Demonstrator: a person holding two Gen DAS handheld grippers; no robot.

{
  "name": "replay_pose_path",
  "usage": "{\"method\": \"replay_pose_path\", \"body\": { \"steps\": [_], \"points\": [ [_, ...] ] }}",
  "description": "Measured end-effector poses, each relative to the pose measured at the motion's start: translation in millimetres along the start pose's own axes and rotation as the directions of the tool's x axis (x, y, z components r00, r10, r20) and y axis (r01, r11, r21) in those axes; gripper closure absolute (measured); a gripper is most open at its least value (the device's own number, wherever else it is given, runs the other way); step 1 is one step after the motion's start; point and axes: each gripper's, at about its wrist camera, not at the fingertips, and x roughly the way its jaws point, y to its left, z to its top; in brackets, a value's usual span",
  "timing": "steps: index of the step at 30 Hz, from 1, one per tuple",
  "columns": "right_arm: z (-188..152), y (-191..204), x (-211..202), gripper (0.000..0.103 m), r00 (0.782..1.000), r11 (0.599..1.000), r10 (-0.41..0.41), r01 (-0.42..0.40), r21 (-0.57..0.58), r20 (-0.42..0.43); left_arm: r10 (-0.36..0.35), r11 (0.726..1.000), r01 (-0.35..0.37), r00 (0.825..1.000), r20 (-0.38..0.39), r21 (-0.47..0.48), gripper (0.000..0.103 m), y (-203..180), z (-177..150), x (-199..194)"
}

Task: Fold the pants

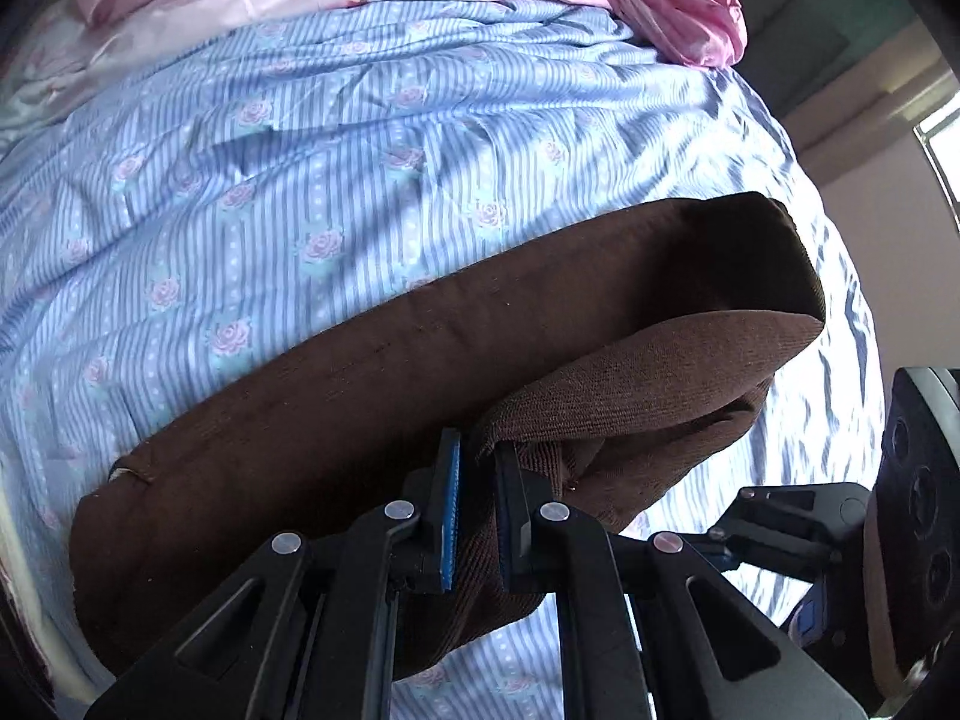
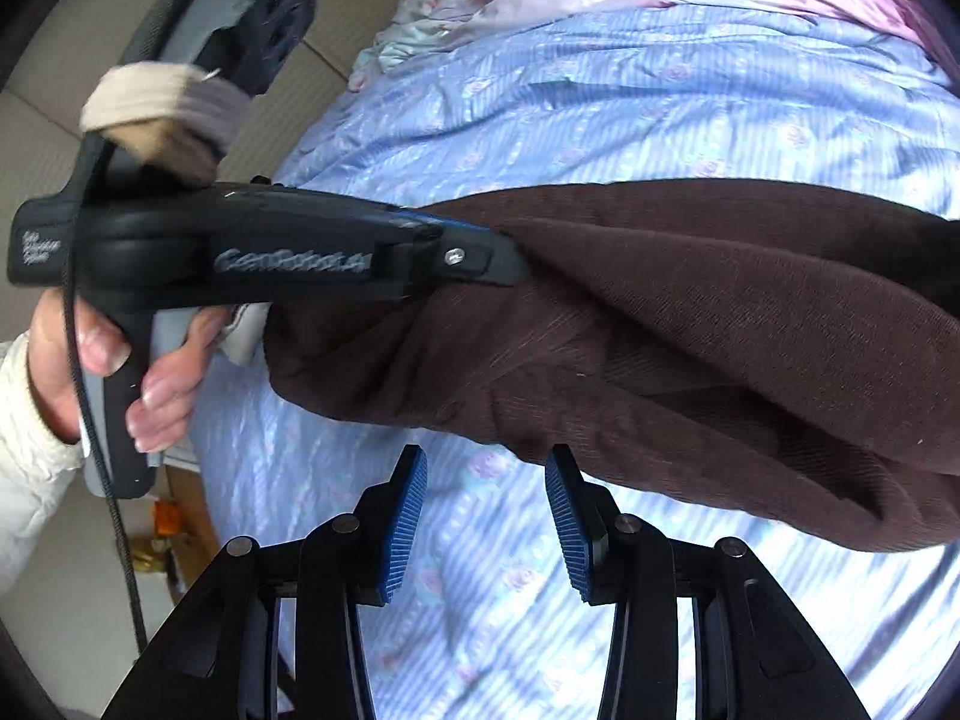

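Lying across the blue striped floral bedsheet [image 1: 270, 192], the brown pants [image 1: 336, 396] have a folded edge pinched in the left gripper [image 1: 477, 516], jaws clamped on it. Beside them, the right gripper [image 2: 486, 525] hangs with jaws apart, holding nothing.

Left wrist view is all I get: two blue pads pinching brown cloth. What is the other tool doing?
Observer: The right gripper is open and empty. Its pads show against the striped sheet, beside the edge of the pants.
Operator: Who holds the pinching one?
Observer: A hand in a white sleeve grips the left gripper by its handle.
Operator: What's beyond the bed?
Observer: A pale tiled floor.
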Motion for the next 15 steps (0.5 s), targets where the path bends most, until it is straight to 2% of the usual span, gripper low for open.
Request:
{"method": "replay_pose_path", "body": {
  "steps": [4,9,10,11,13,14,15],
  "points": [
    [8,11,8,0.061,1.0,0.999,-0.018,0.018,-0.043,0.003,-0.011,1.0,0.011,1.0,0.0,-0.01,0.091,4,0,2],
    [19,20,33,0.061,0.993,0.985,-0.118,0.116,-0.126,-0.006,-0.028,0.999,0.028,1.0,0.001,-0.039,0.09,9,-3,2],
    [22,18,37,0.061,0.993,0.987,-0.12,0.119,-0.112,-0.001,-0.031,0.999,0.032,0.999,0.003,-0.044,0.087,10,-5,1],
    [23,15,40,0.062,0.992,0.988,-0.122,0.12,-0.095,-0.015,-0.039,0.998,0.039,0.999,0.003,-0.054,0.08,12,-6,1],
    [18,10,45,0.078,0.994,0.994,-0.098,0.096,-0.047,-0.046,-0.049,0.996,0.048,0.999,-0.008,-0.078,0.067,15,-12,-3],
    [13,9,44,0.082,0.995,0.996,-0.089,0.088,-0.022,-0.052,-0.051,0.996,0.05,0.999,-0.01,-0.077,0.059,14,-15,-6],
    [6,8,42,0.085,0.996,0.997,-0.075,0.076,0.013,-0.057,-0.054,0.996,0.053,0.998,-0.012,-0.065,0.056,13,-20,-9]
  ]
}}
